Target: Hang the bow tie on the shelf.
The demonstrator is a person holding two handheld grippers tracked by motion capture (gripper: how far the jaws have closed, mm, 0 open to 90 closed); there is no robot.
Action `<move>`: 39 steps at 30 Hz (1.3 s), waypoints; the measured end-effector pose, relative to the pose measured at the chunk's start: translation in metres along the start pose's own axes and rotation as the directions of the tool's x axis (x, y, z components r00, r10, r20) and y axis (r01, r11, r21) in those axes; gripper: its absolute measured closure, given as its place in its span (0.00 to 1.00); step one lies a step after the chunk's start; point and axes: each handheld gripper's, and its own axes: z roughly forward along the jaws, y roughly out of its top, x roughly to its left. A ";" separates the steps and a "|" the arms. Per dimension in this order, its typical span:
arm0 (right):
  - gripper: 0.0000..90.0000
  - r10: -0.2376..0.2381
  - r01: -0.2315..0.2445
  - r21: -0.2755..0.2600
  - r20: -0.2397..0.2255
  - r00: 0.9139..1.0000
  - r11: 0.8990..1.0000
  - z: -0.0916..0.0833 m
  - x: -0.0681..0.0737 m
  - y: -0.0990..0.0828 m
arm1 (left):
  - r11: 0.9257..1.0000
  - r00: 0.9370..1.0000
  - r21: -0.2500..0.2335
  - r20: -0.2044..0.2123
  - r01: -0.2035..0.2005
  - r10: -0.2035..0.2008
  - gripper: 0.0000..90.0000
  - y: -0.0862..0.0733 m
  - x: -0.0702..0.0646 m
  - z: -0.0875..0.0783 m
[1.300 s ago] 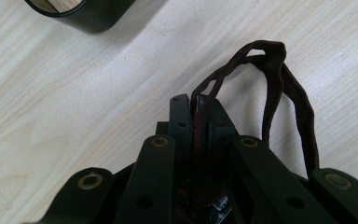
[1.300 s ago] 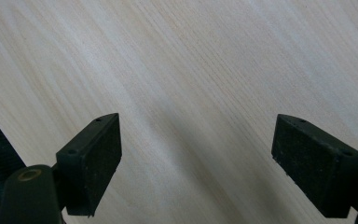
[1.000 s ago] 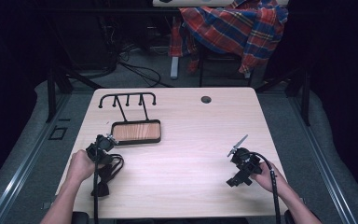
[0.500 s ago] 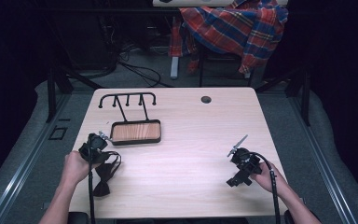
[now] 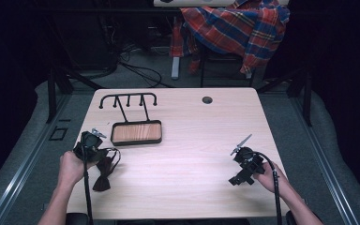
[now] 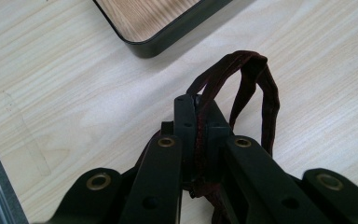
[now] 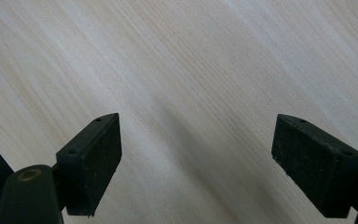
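Note:
A dark maroon bow tie (image 5: pixel 103 177) lies on the table near its left front, its strap (image 5: pixel 114 156) looping up toward my left gripper (image 5: pixel 92 148). In the left gripper view that gripper (image 6: pixel 196 106) is shut on the strap (image 6: pixel 257 81), which arches out beyond the jaws just above the wood. Just past it is a black stand with a wood-lined tray base (image 5: pixel 136 133) and a hook rail (image 5: pixel 127 99); the tray's corner (image 6: pixel 168 32) is close ahead. My right gripper (image 5: pixel 240 175) hovers at the right front, open (image 7: pixel 196 154), with bare table between its pads.
The light wooden table (image 5: pixel 192 126) has a round cable hole (image 5: pixel 207 100) near its far edge. A plaid shirt (image 5: pixel 236 28) hangs over a chair behind the table. Cables trail from both grippers toward the front edge.
My left gripper has shifted a little to the left, away from the tray, with the strap pinched in it. The right gripper has stayed where it was.

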 end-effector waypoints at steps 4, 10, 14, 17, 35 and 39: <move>0.18 0.004 -0.004 -0.009 -0.006 1.000 1.000 0.000 0.000 0.000 | 1.000 1.000 -0.012 -0.008 0.002 -0.002 0.98 0.002 -0.001 -0.003; 0.18 -0.002 0.002 -0.005 -0.004 1.000 1.000 -0.001 0.000 -0.001 | 0.998 1.000 -0.058 -0.028 0.010 -0.012 0.98 0.004 -0.003 -0.011; 0.18 -0.007 0.008 -0.002 0.008 1.000 1.000 -0.001 0.000 -0.001 | 0.997 0.999 -0.070 -0.035 0.012 -0.015 0.98 0.004 -0.003 -0.014; 0.18 -0.010 0.010 -0.001 0.002 1.000 1.000 -0.001 0.000 0.000 | 0.996 0.999 -0.081 -0.040 0.022 -0.026 0.98 0.004 -0.002 -0.017; 0.18 -0.001 0.001 -0.006 -0.003 1.000 1.000 -0.002 0.000 -0.003 | 0.988 0.995 -0.144 -0.074 0.048 -0.059 0.98 0.009 0.006 -0.032; 0.18 0.010 -0.010 -0.016 -0.005 1.000 1.000 -0.001 0.001 -0.003 | 0.986 0.994 -0.155 -0.084 0.054 -0.067 0.98 0.011 0.007 -0.033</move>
